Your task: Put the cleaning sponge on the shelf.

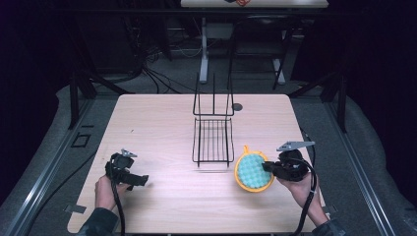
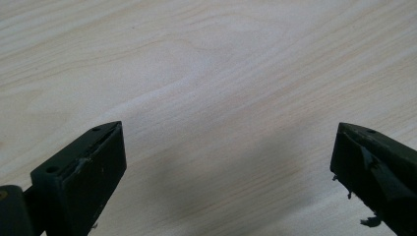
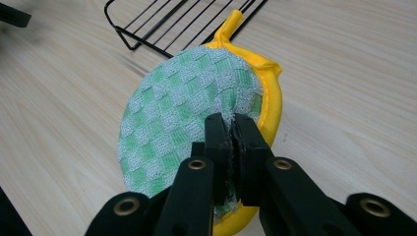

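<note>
A round pad (image 1: 253, 170) with a green checked face, yellow rim and yellow loop lies on the table's right front, just right of a black wire rack (image 1: 213, 132). My right gripper (image 1: 269, 167) is shut on the pad's right edge; in the right gripper view its jaws (image 3: 232, 129) pinch the pad (image 3: 182, 118) close together, with the rack (image 3: 162, 22) beyond. My left gripper (image 1: 140, 180) rests at the left front, held by a hand. In the left gripper view its jaws stand wide apart over bare wood with nothing between the fingertips (image 2: 98, 157).
The light wooden table (image 1: 157, 118) ends close behind both hands. A small dark round spot (image 1: 237, 106) sits near the rack's upright back. Beyond the table stand dark frames, cables and another table's legs.
</note>
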### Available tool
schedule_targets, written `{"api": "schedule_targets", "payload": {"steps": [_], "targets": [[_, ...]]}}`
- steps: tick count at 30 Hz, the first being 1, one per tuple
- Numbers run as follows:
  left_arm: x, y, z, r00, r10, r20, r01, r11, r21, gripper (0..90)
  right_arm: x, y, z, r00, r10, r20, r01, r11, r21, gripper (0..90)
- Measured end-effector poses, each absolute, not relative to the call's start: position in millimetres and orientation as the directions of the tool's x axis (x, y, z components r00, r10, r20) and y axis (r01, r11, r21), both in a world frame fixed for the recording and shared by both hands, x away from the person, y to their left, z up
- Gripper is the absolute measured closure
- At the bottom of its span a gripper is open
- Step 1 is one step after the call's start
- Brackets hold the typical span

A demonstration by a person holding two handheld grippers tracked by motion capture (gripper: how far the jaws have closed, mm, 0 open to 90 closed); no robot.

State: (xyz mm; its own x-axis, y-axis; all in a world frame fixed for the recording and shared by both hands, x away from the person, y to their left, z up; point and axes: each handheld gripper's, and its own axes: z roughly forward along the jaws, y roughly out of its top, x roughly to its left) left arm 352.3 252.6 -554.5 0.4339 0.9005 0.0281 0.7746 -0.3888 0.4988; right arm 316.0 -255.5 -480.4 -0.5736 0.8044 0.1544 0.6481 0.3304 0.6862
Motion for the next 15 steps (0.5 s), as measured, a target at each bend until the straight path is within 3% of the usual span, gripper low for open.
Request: {"api": "schedule_targets", "payload": {"steps": [15], "targets": [[353, 251, -555, 0.436, 0.900, 0.028, 0.776, -0.391, 0.495, 0.4, 318, -260, -462, -0.561, 0.812, 0.162, 0.625, 0.287, 0.726, 86.5]]}}
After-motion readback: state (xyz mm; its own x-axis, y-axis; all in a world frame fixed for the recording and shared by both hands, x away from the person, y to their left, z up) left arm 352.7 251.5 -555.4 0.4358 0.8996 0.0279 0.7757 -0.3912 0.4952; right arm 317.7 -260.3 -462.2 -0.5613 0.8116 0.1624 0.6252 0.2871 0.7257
